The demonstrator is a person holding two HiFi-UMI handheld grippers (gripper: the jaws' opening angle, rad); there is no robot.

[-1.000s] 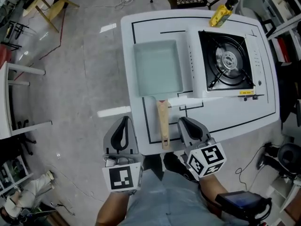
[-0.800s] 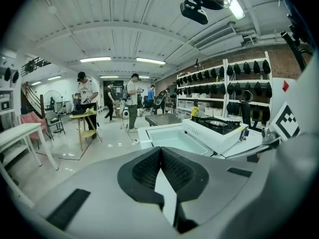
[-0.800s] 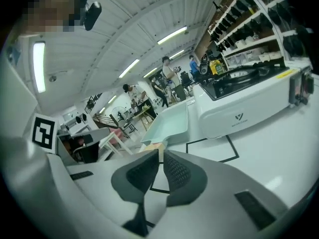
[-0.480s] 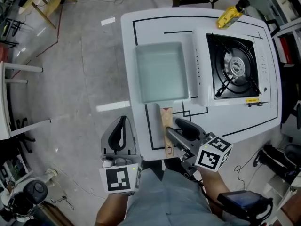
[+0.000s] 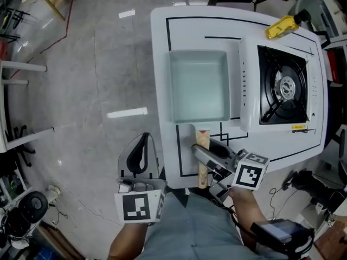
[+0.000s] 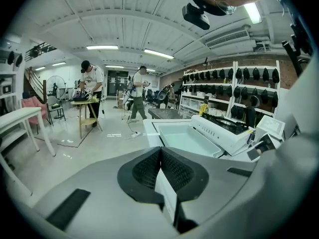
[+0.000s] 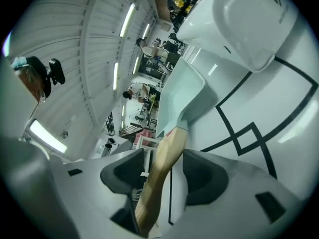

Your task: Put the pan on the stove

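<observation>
A pale green rectangular pan (image 5: pixel 199 85) sits on the white table (image 5: pixel 162 47), left of the portable gas stove (image 5: pixel 284 85). Its wooden handle (image 5: pixel 202 158) points toward the table's front edge. My right gripper (image 5: pixel 201 146), rolled onto its side, has just been opening its jaws; the handle (image 7: pixel 167 153) runs between the pads (image 7: pixel 204 176) with a gap on each side, so they do not press on it. My left gripper (image 5: pixel 142 155) is shut and empty, off the table's left edge above the floor; from it I see the pan (image 6: pixel 187 138) and stove (image 6: pixel 224 128) ahead.
A yellow object (image 5: pixel 284 27) lies at the table's far edge behind the stove. Black tape lines mark the tabletop. Grey floor stretches to the left, with white furniture legs (image 5: pixel 21 66) at the far left. People stand far back in the room (image 6: pixel 92 91).
My right gripper moved forward from right of the handle, rolled onto its side, opened, and now straddles the handle. My left gripper stayed shut and barely shifted.
</observation>
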